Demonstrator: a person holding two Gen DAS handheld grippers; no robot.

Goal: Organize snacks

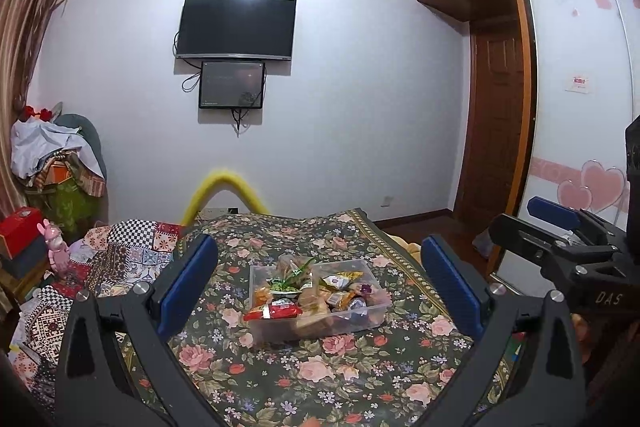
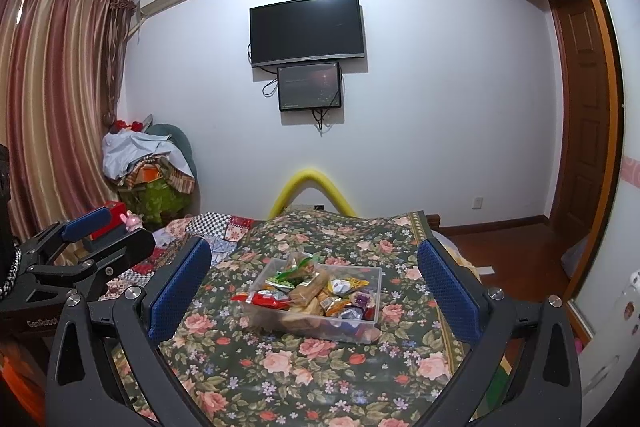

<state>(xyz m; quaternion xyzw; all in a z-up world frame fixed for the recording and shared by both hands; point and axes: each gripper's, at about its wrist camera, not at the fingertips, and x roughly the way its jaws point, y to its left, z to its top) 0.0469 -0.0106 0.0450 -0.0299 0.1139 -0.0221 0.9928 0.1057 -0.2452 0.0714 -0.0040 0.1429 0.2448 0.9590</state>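
Observation:
A clear plastic box (image 1: 362,323) (image 2: 370,279) sits on the floral cloth (image 1: 320,367) (image 2: 304,367), filled with several wrapped snacks. A red packet (image 1: 272,311) (image 2: 262,299) lies over its near left rim. A green packet (image 1: 286,287) (image 2: 286,275) and bread-like packs (image 2: 310,287) sit inside. My left gripper (image 1: 320,279) is open and empty, held back from the box with the box seen between its blue pads. My right gripper (image 2: 316,279) is open and empty, also short of the box. Each gripper shows at the edge of the other's view (image 1: 560,227) (image 2: 92,235).
A patchwork quilt (image 1: 120,259) (image 2: 208,227) lies to the left of the cloth. A pink toy (image 1: 56,247) and red box (image 1: 18,231) stand at far left. A yellow foam arch (image 1: 224,191) (image 2: 312,191) rises behind the cloth. Wardrobe and door are at right.

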